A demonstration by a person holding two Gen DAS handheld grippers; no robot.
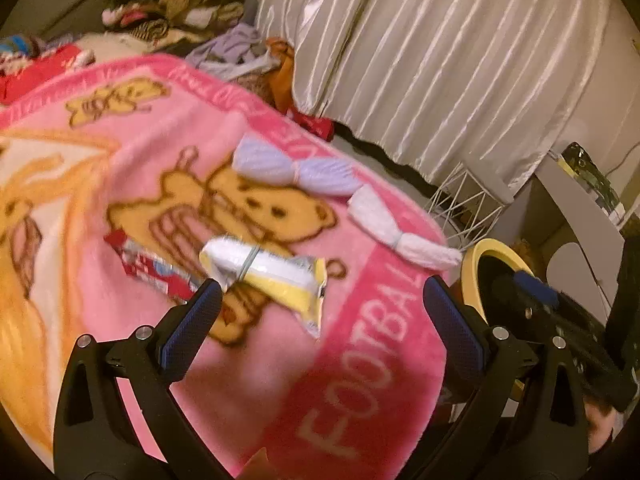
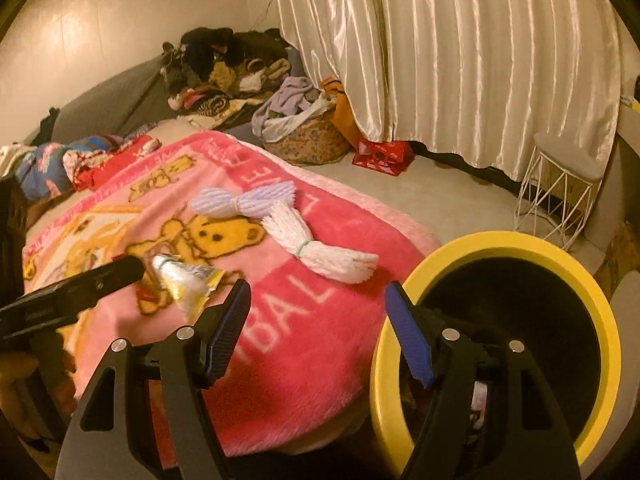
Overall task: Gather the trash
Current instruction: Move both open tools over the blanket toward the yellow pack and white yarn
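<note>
A yellow-and-white snack wrapper (image 1: 264, 276) with a rubber band round it lies on the pink blanket (image 1: 360, 360). A red wrapper (image 1: 152, 268) lies just left of it. My left gripper (image 1: 322, 284) is open just short of the yellow wrapper, with nothing between its fingers. In the right wrist view the same wrapper (image 2: 188, 280) sits at the tip of a left finger (image 2: 100, 280). My right gripper (image 2: 319, 285) is open and empty, straddling the blanket's edge and the yellow rim of a black bin (image 2: 500, 240). The bin (image 1: 476, 256) stands right of the bed.
A lilac yarn bundle (image 2: 244, 202) and a white one (image 2: 320, 252) lie on the blanket beyond the wrappers. A cloth laundry basket (image 2: 312, 140), a red holder (image 2: 384, 156) and a white wire stool (image 2: 560, 184) stand on the floor by the curtain (image 2: 460, 60).
</note>
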